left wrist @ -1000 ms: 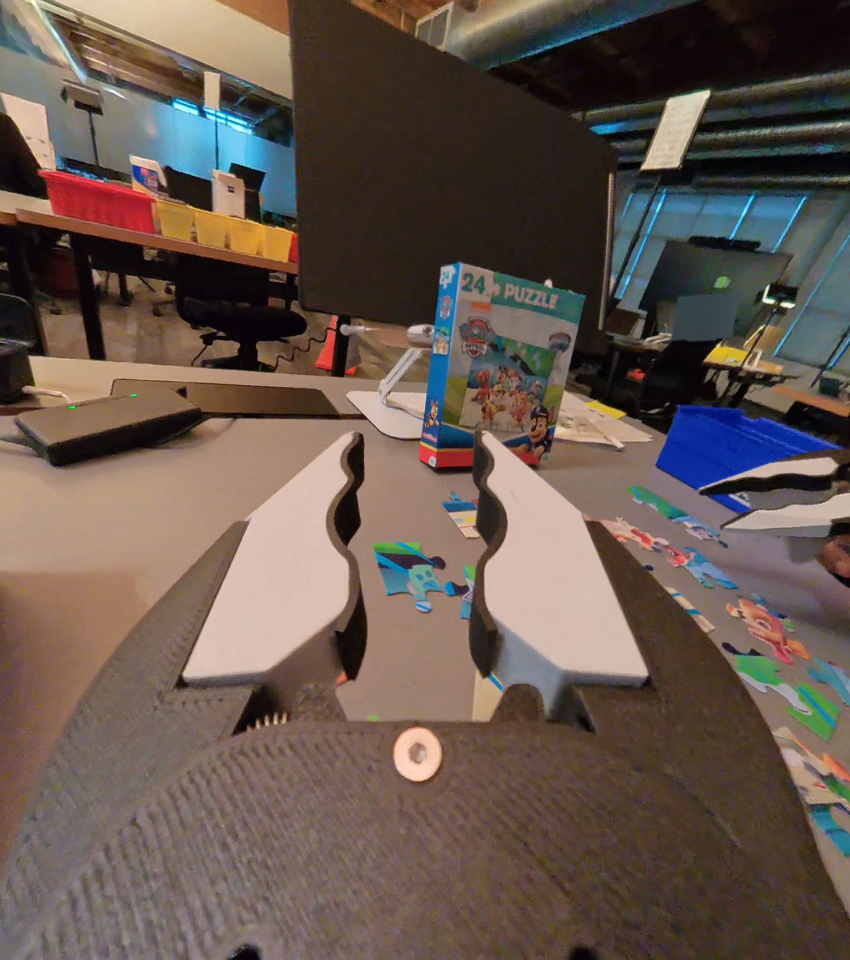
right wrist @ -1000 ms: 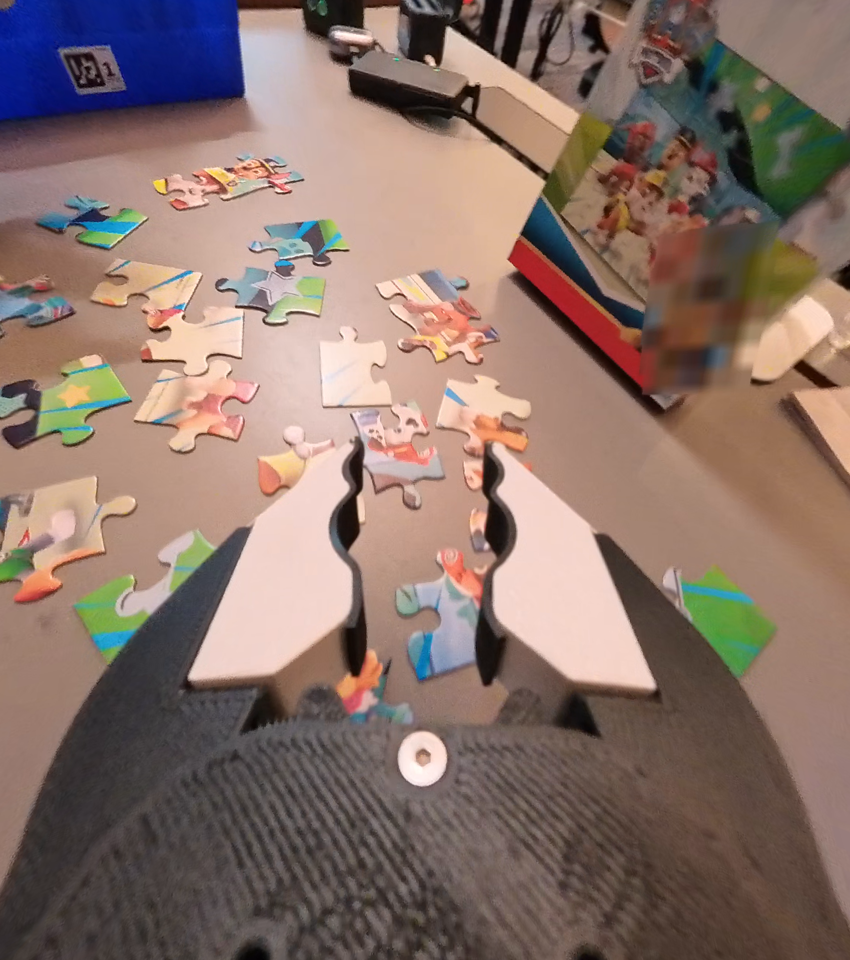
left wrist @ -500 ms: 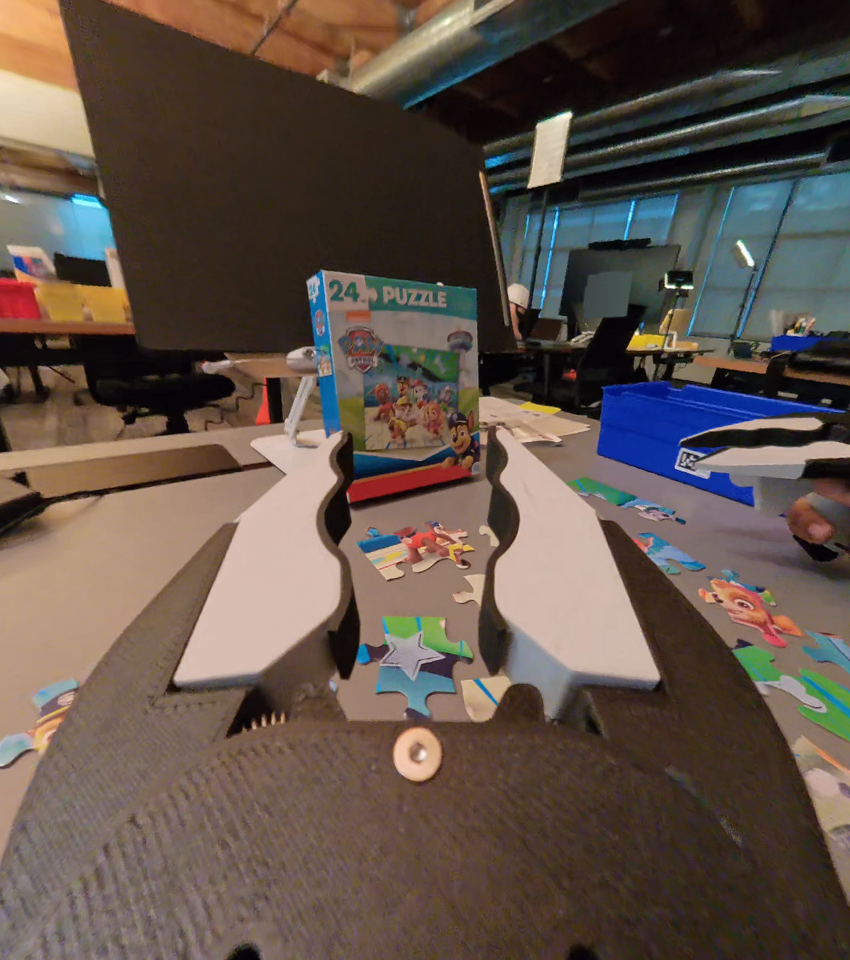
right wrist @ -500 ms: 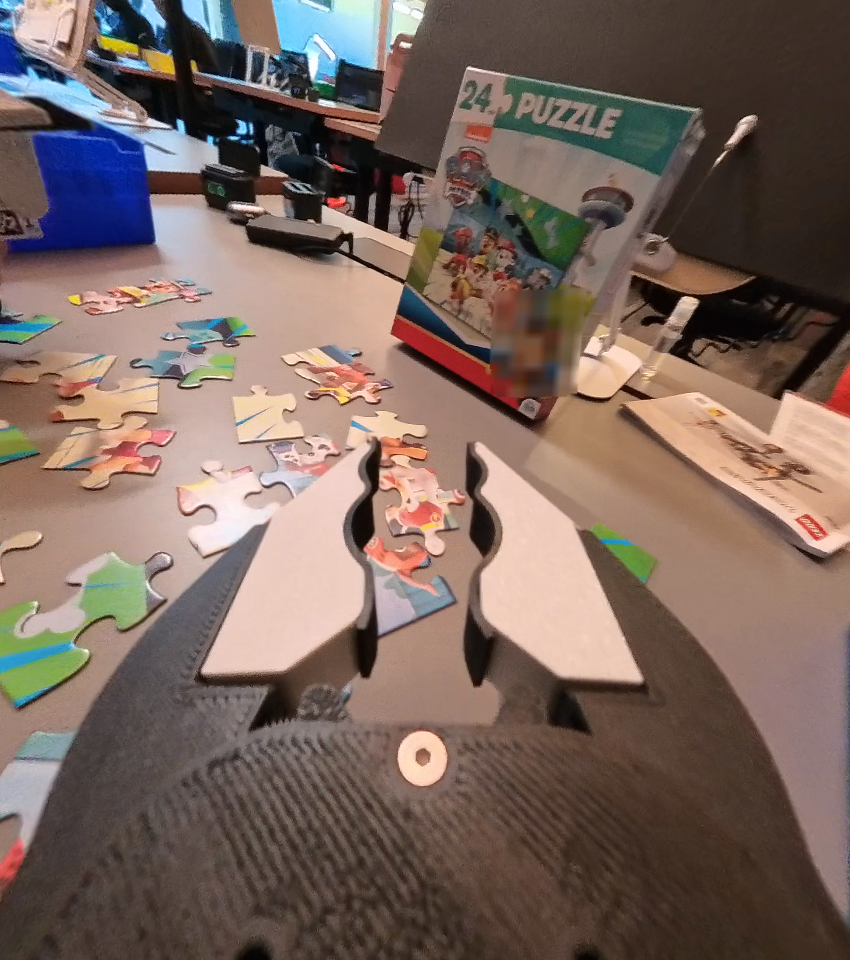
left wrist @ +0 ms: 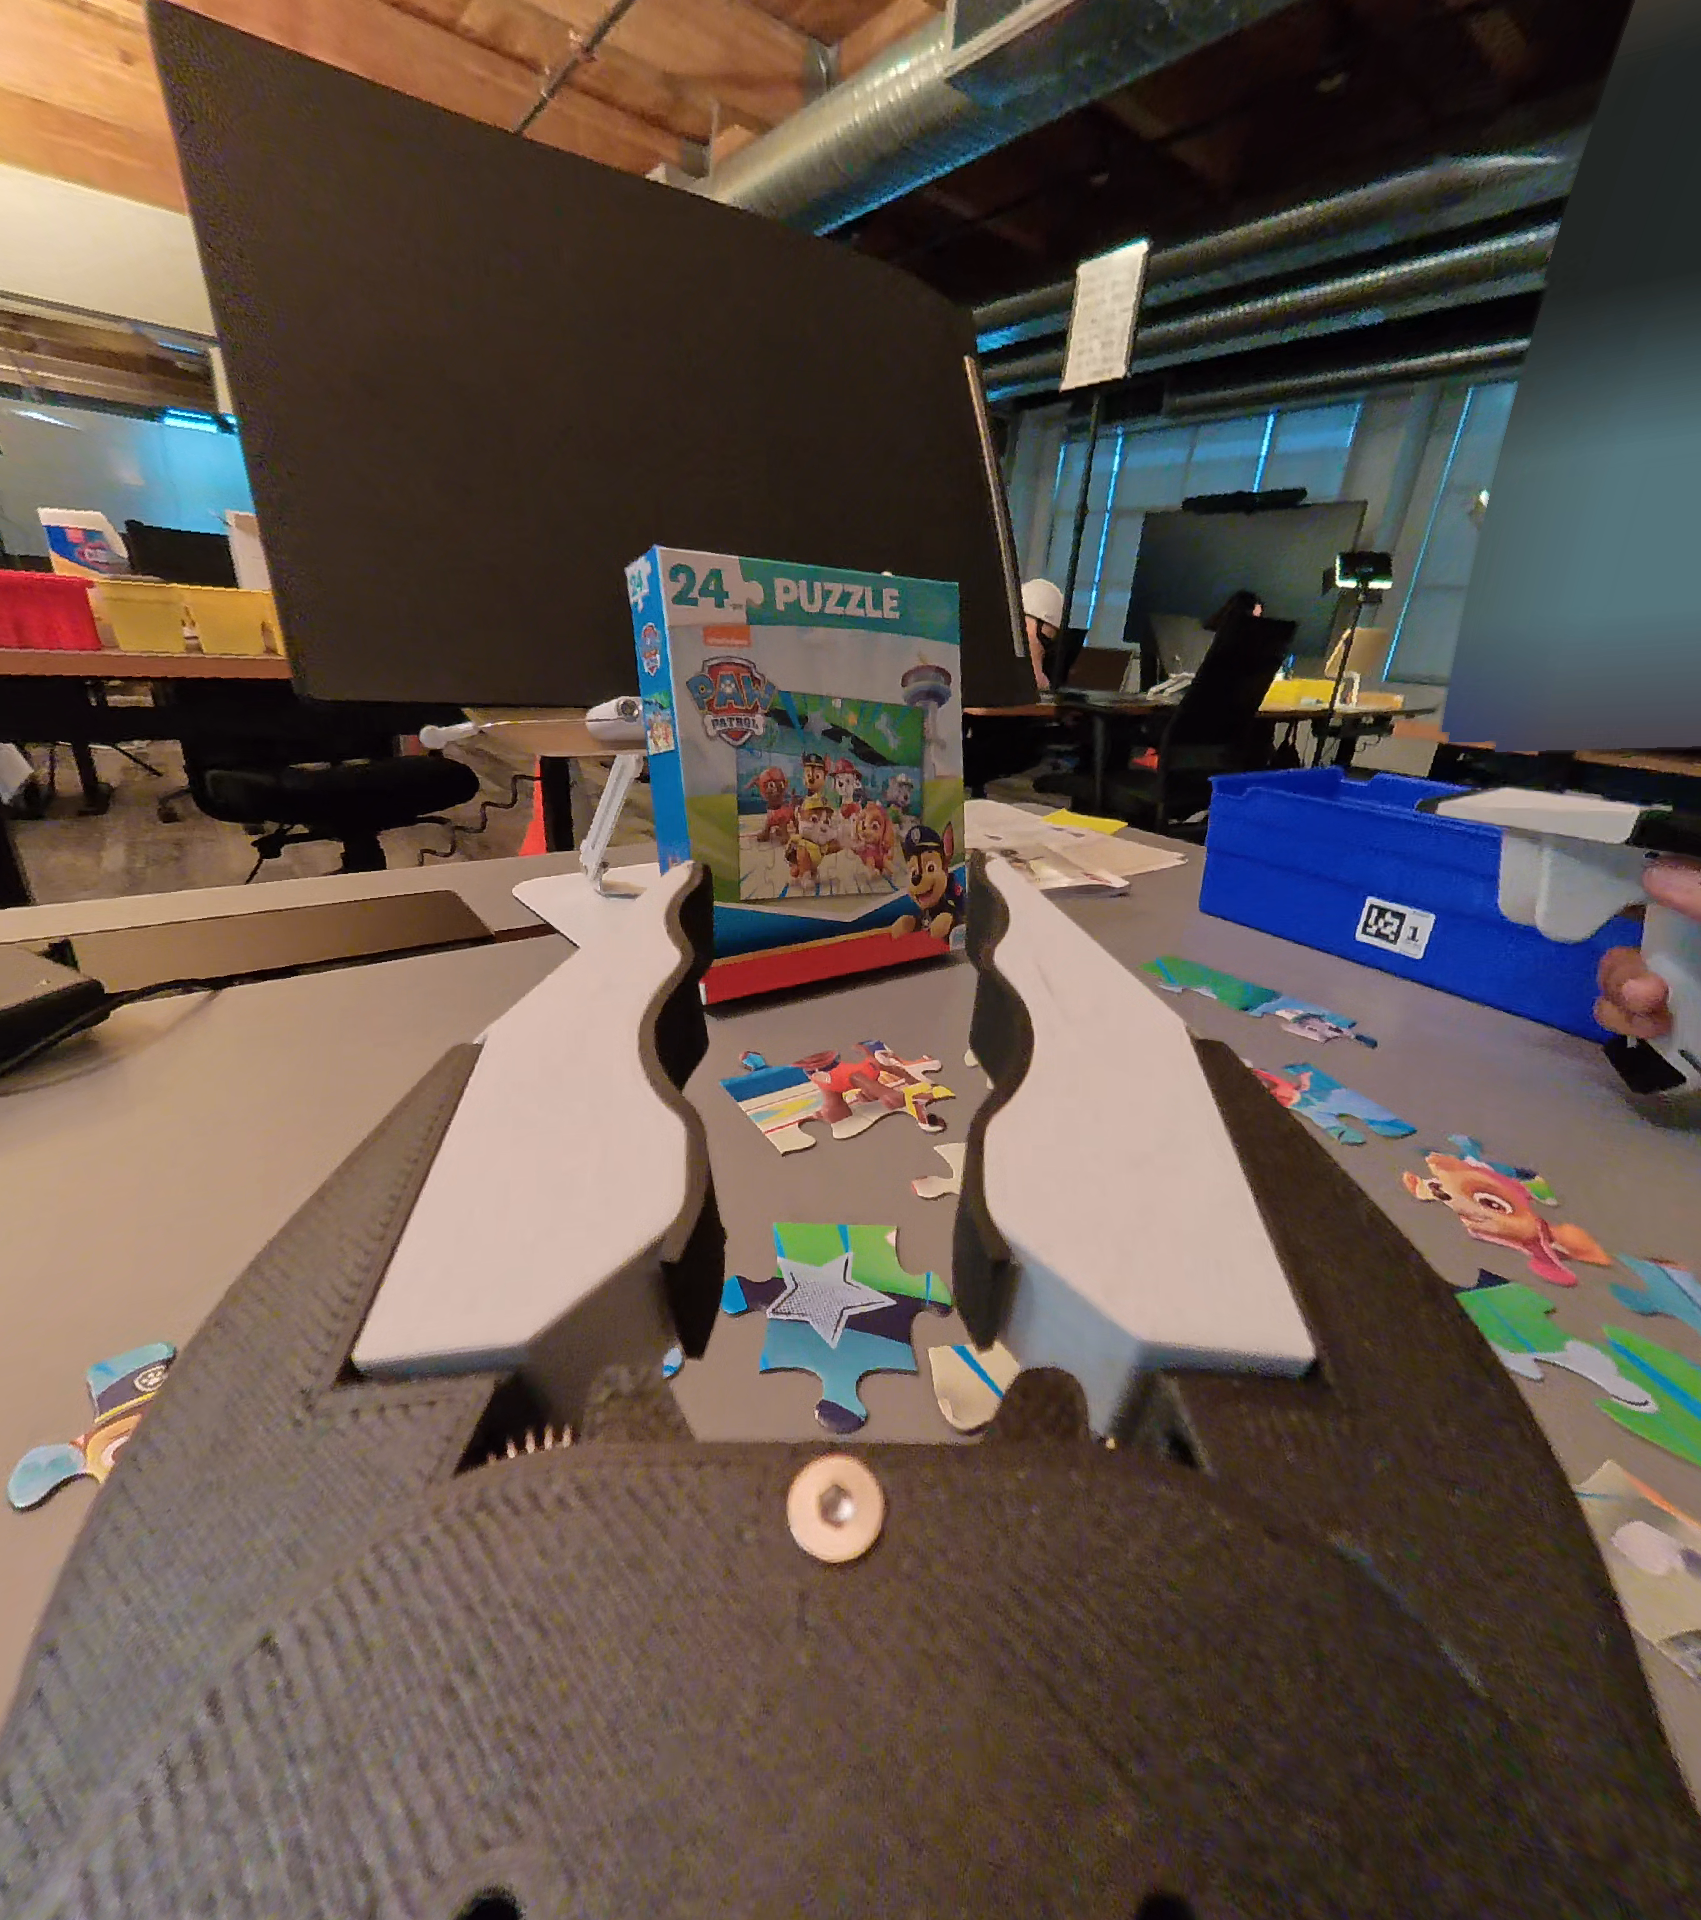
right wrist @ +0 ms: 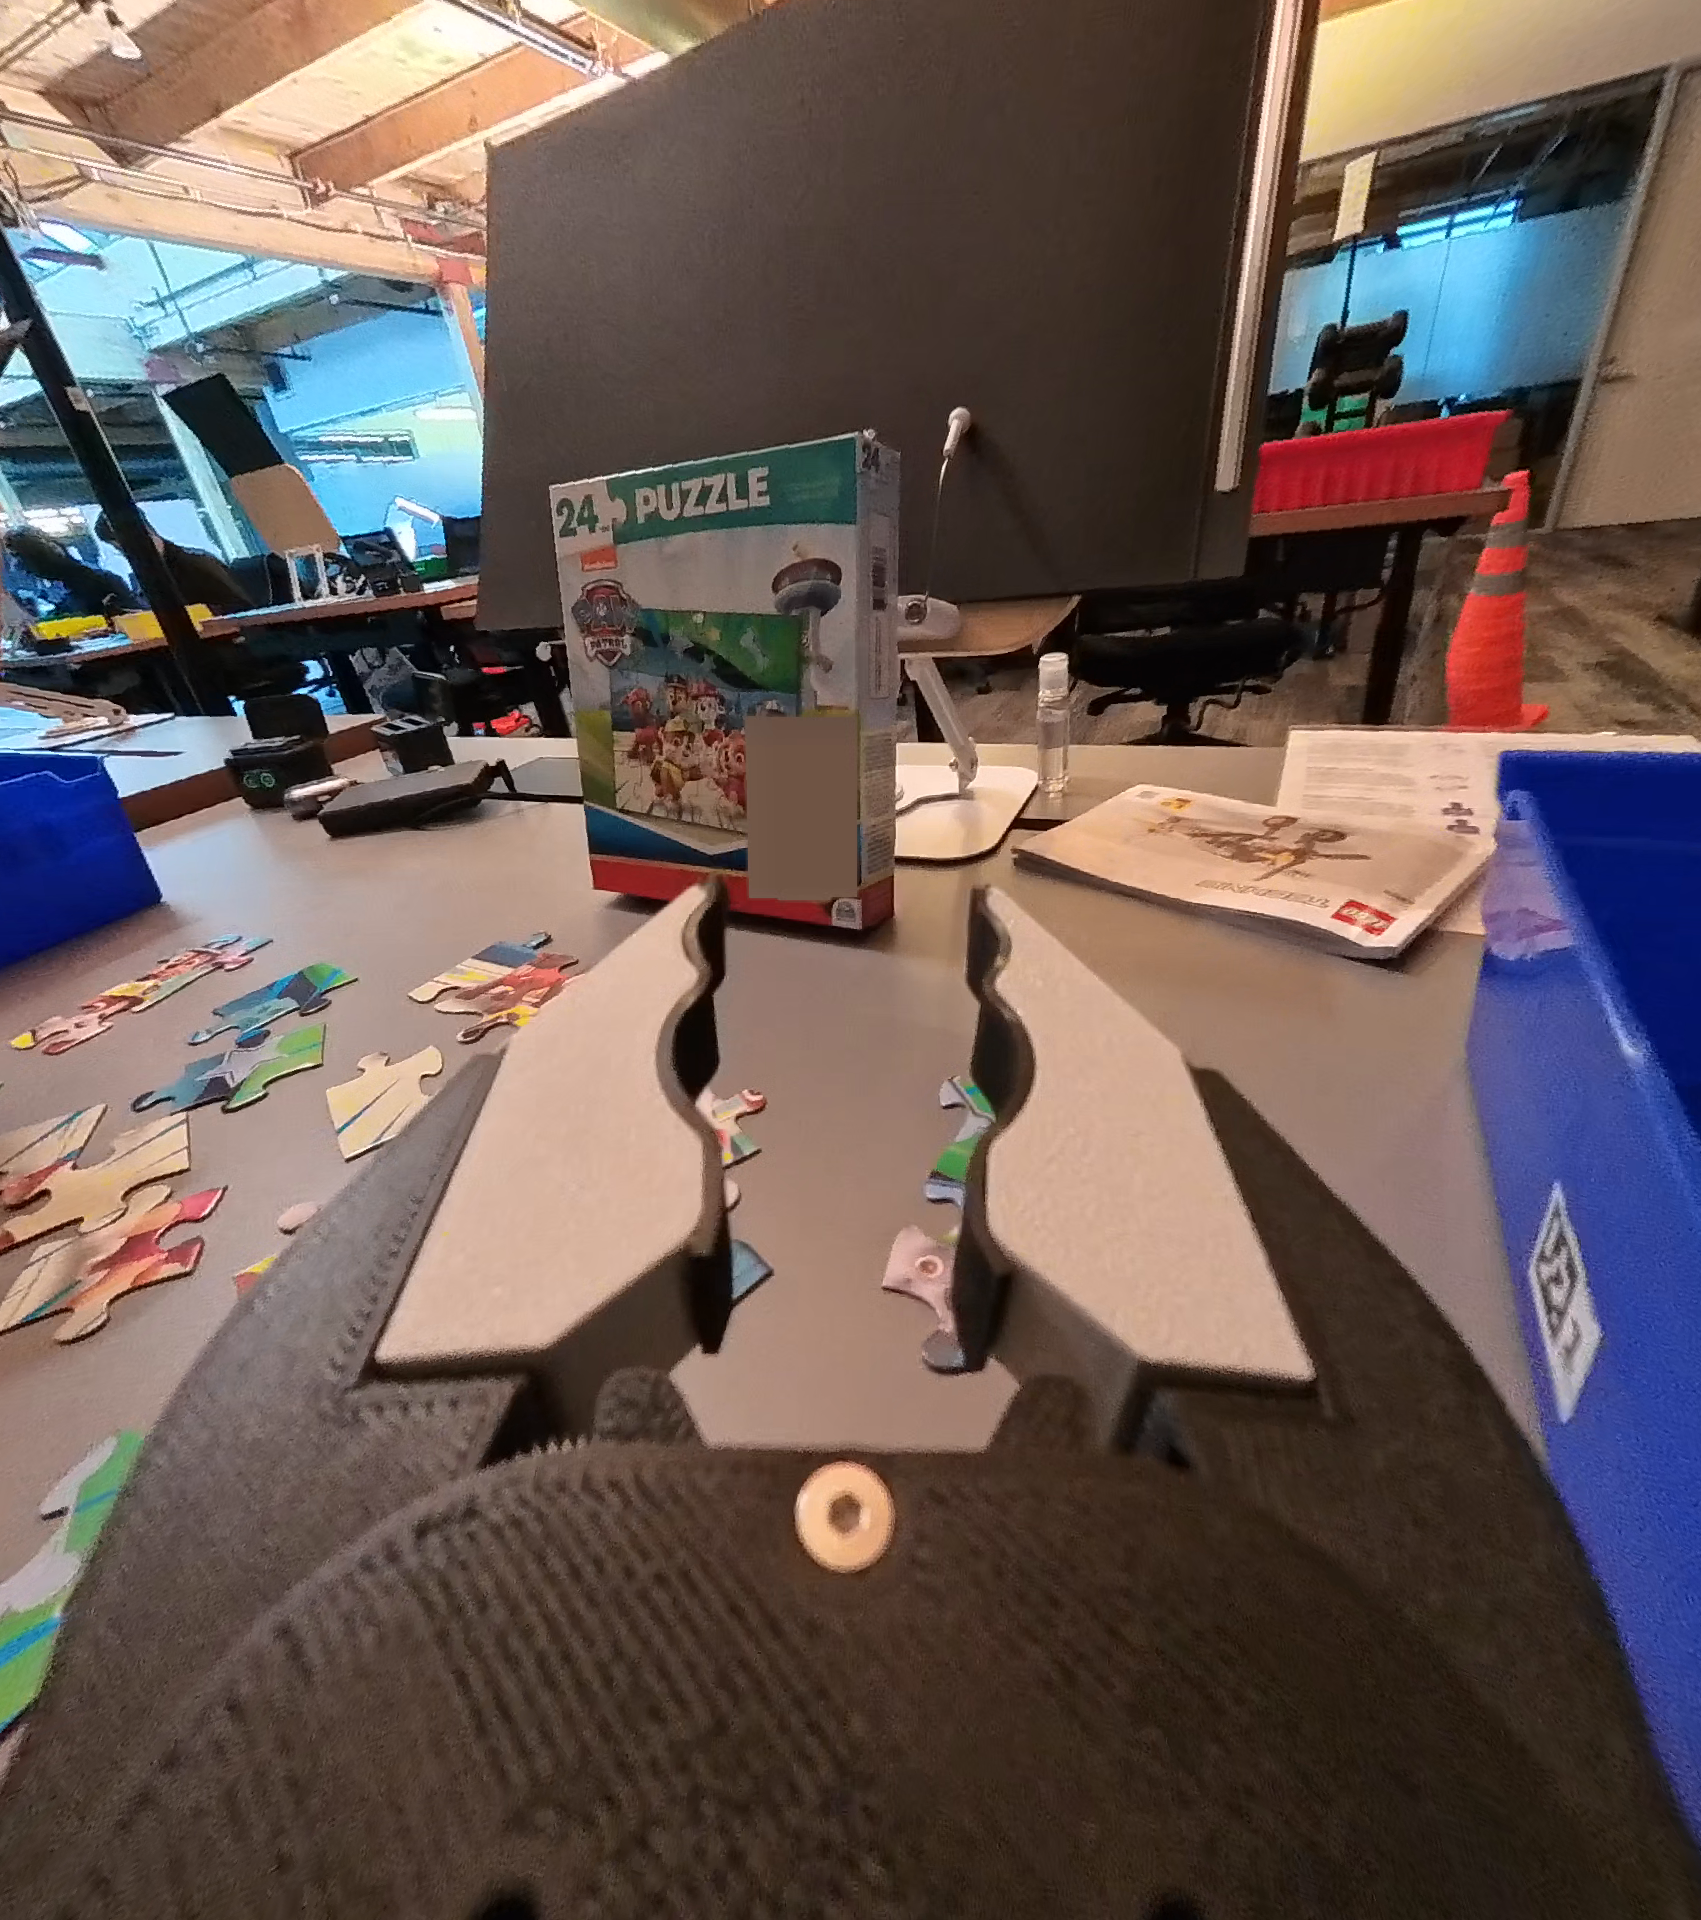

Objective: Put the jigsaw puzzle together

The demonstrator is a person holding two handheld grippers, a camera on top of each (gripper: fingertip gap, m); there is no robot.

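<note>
Grey bench (left wrist: 202, 1122) in open workshop, colourful cartoon jigsaw pieces (right wrist: 108, 1174) scattered flat, upright puzzle box (left wrist: 804, 769) ahead, my left gripper (left wrist: 830, 904) & right gripper (right wrist: 841, 925) jaws apart, nothing held, blue bin (right wrist: 1656, 1039) at right.

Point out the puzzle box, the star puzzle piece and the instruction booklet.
puzzle box (left wrist: 804, 769): left wrist view, front face.
star puzzle piece (left wrist: 830, 1299): left wrist view, on the star.
instruction booklet (right wrist: 1251, 862): right wrist view, cover middle.
</note>
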